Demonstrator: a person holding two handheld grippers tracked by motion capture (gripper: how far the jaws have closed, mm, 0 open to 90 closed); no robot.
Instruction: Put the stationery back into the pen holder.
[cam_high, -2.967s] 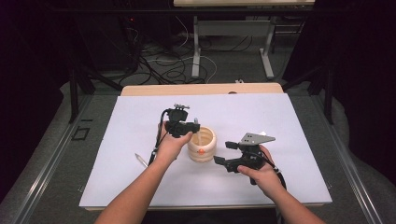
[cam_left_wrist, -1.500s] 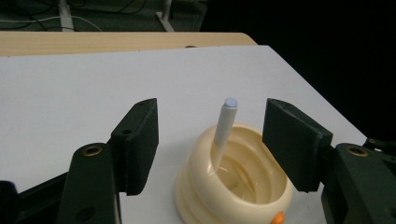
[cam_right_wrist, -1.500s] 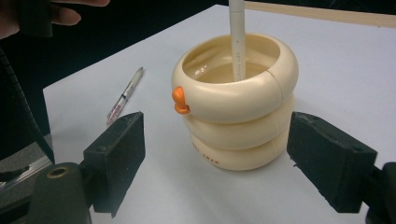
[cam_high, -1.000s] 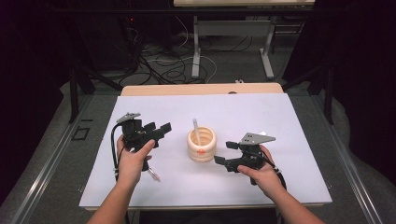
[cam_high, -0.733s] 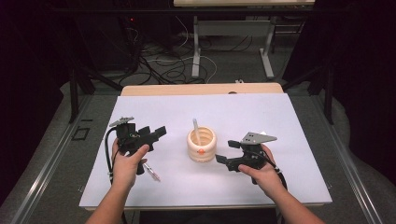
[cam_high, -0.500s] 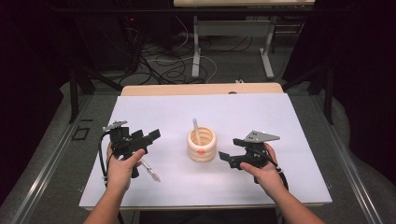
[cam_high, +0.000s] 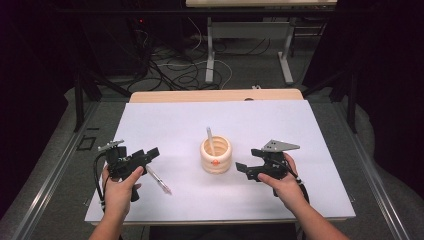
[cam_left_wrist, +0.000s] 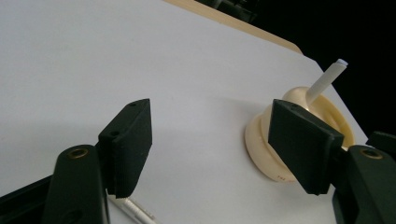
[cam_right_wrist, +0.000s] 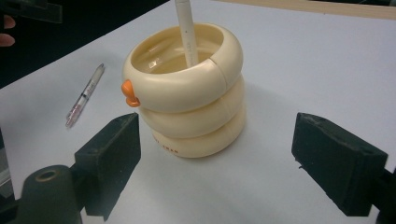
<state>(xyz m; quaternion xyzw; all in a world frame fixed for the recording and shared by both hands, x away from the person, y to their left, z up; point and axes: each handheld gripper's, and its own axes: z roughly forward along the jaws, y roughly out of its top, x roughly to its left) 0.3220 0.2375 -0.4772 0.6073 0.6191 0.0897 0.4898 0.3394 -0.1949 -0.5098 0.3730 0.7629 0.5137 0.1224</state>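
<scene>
A cream ringed pen holder (cam_high: 216, 154) with an orange knob stands mid-table, and a white pen (cam_high: 210, 141) leans upright inside it. The holder (cam_right_wrist: 187, 88) and its pen (cam_right_wrist: 187, 32) rise just beyond my right gripper's jaws. A second, clear pen (cam_high: 159, 180) lies flat on the table left of the holder. My left gripper (cam_high: 146, 156) hovers open at the table's left, just above that pen's near end (cam_left_wrist: 135, 211). My right gripper (cam_high: 247, 170) is open, right of the holder and pointed at it, holding nothing.
The white tabletop (cam_high: 280, 125) has a wooden strip (cam_high: 215, 95) along its far edge. Beyond it are table legs and cables on a dark floor (cam_high: 190, 70). The holder (cam_left_wrist: 280, 144) is partly hidden behind the left gripper's right jaw.
The left gripper left the holder, where the white pen now stands, and drew back to the table's left near the lying pen. The right gripper barely shifted.
</scene>
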